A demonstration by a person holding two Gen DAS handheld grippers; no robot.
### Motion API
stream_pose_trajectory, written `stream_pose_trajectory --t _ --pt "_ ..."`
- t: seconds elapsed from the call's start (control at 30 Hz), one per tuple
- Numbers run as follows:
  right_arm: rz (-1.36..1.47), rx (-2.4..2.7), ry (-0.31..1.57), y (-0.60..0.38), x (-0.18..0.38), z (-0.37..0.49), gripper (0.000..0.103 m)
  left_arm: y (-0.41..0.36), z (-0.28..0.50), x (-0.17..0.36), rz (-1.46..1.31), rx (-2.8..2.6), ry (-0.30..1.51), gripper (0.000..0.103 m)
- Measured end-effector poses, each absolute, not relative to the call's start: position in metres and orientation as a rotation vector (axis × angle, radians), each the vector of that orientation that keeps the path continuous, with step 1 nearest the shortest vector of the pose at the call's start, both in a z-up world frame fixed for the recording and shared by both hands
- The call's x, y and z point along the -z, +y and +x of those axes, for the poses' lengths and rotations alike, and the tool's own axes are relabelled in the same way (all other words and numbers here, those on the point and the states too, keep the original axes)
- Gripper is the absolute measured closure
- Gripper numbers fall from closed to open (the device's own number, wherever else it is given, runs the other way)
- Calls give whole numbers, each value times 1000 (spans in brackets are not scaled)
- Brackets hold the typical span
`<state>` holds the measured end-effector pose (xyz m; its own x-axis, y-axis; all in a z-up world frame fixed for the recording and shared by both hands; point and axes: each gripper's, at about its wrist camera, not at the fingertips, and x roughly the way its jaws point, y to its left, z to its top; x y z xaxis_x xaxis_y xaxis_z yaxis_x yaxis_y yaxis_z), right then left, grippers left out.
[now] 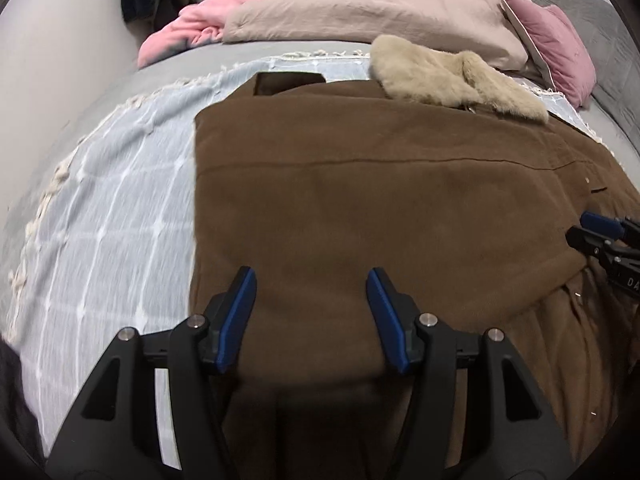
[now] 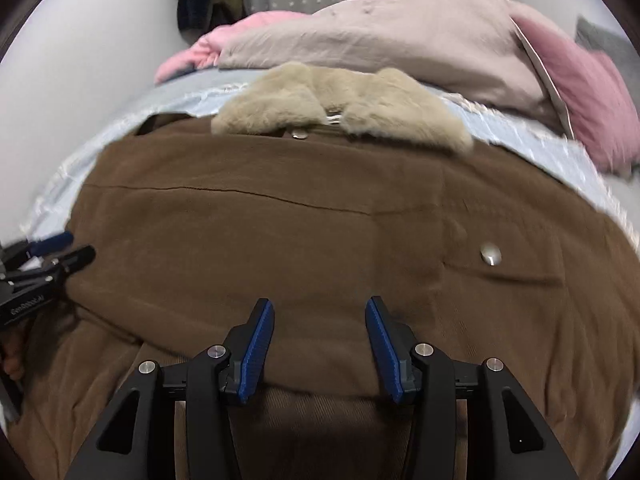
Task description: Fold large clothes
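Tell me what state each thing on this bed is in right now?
Brown coat: partly folded, lying flat.
Fur collar: attached, spread open at the top.
Left gripper: open, empty.
Right gripper: open, empty.
Beige duvet: bunched up.
Checked blanket: spread flat.

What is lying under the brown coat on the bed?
Under the brown coat lies a light blue checked blanket with a white fringe, visible at the coat's left and far edges. How far the blanket reaches beneath the coat is hidden.
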<state>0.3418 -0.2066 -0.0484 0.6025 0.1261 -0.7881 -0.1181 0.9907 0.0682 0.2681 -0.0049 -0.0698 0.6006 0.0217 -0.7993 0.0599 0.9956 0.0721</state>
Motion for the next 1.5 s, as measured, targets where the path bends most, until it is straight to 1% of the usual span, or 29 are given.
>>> stream_pose_trajectory --t 0.13,0.2,0.23,0.27,0.3,0.33,0.4,0.47,0.57,0.73,1.0,1.27,1.4,1.5 --pt "-65 -64 955 -203 33 325 54 -13 249 49 93 21 940 42" --pt "-47 -41 969 -207 23 314 53 -17 237 36 82 20 936 33" --pt "-17 -39 969 -212 19 306 50 -19 232 32 81 17 930 30" --pt "6 -36 969 -217 16 299 44 -20 225 28 78 15 925 23" --pt "30 -29 970 -222 12 294 42 -23 216 21 67 19 922 18" --pt "61 -21 978 -231 7 287 39 -23 213 18 56 25 924 17" --pt "103 -9 989 -244 0 277 36 -28 203 11 36 36 945 17" --pt "174 9 982 -266 -8 264 31 -33 192 8 28 33 958 16" --pt "233 44 960 -297 -16 249 27 -38 177 14 -11 53 988 15" --pt "340 146 931 -366 -15 225 26 -42 168 26 -124 107 1026 15" --pt "570 432 877 -498 16 179 26 -53 166 16 -128 153 947 15" --pt "863 574 739 -611 49 137 26 -63 164 19 -109 206 911 15" --pt "929 686 687 -657 55 119 26 -63 165 23 -97 196 888 15" --pt "923 813 690 -680 57 115 26 -62 170 28 -121 182 886 15"
